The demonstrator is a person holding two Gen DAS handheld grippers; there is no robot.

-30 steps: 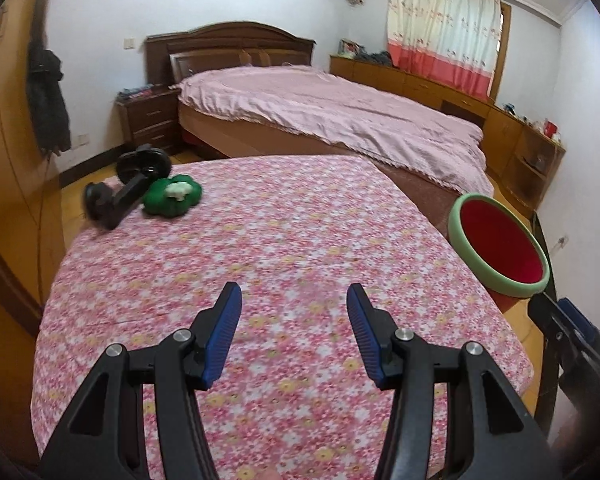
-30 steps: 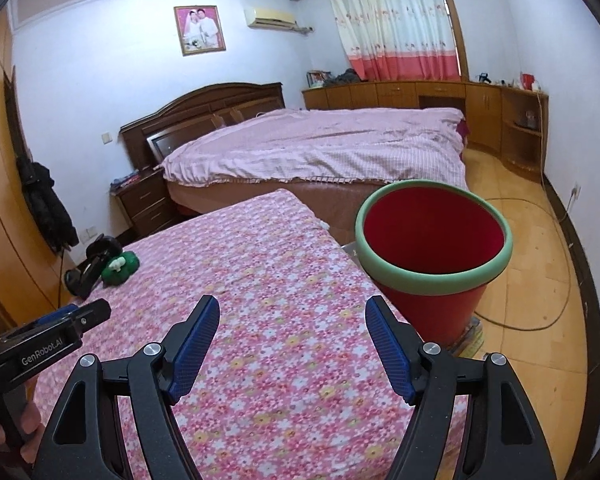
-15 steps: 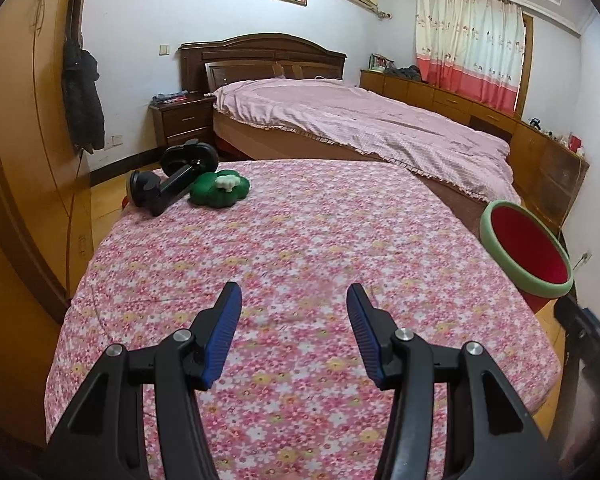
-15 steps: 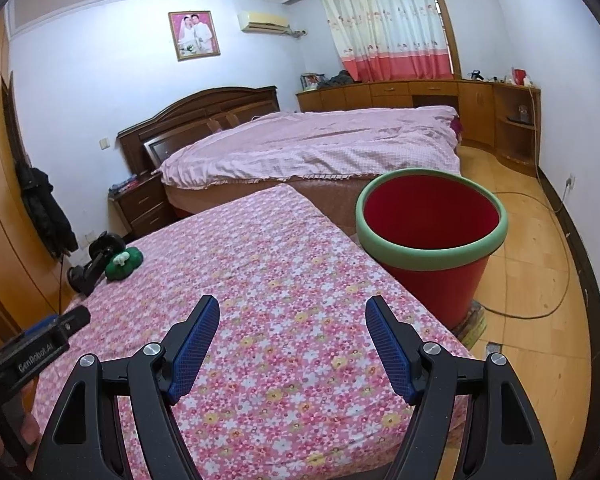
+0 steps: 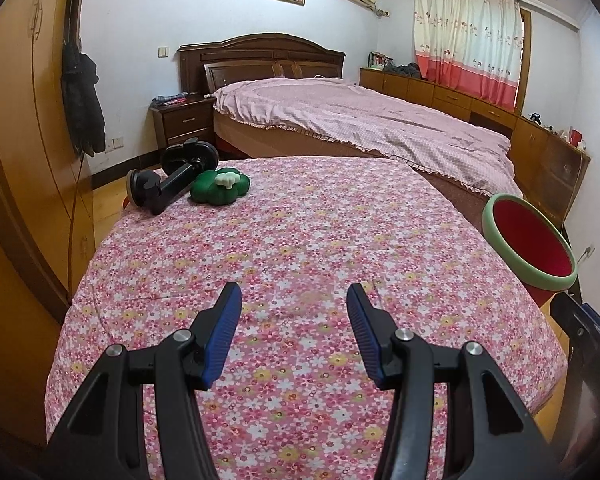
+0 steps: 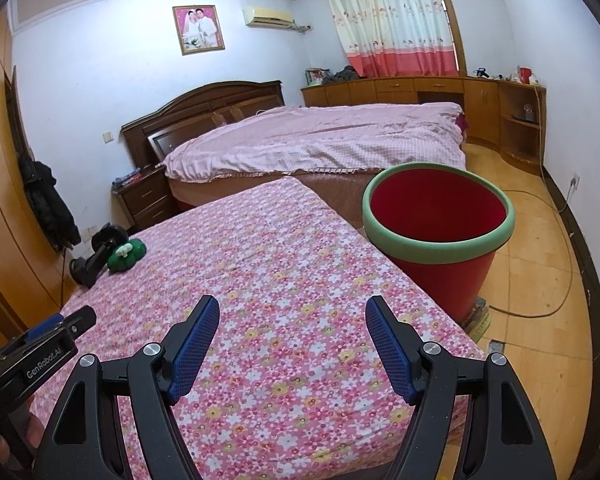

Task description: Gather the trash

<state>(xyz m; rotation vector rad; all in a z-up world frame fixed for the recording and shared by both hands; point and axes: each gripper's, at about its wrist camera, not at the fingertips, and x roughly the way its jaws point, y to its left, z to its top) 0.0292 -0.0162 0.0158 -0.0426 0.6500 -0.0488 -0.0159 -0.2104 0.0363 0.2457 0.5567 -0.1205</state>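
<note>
Left gripper (image 5: 294,300) has pulled back and tilted up over the floral worktop (image 5: 320,240), so the green toy (image 5: 219,189) sits farther ahead-left of its released fingers. Right gripper (image 6: 292,312) empty too, bin (image 6: 438,220) ahead-right. Nothing collected yet.

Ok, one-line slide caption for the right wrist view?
Open right gripper above floral tablecloth, red bin beside the table.
</note>
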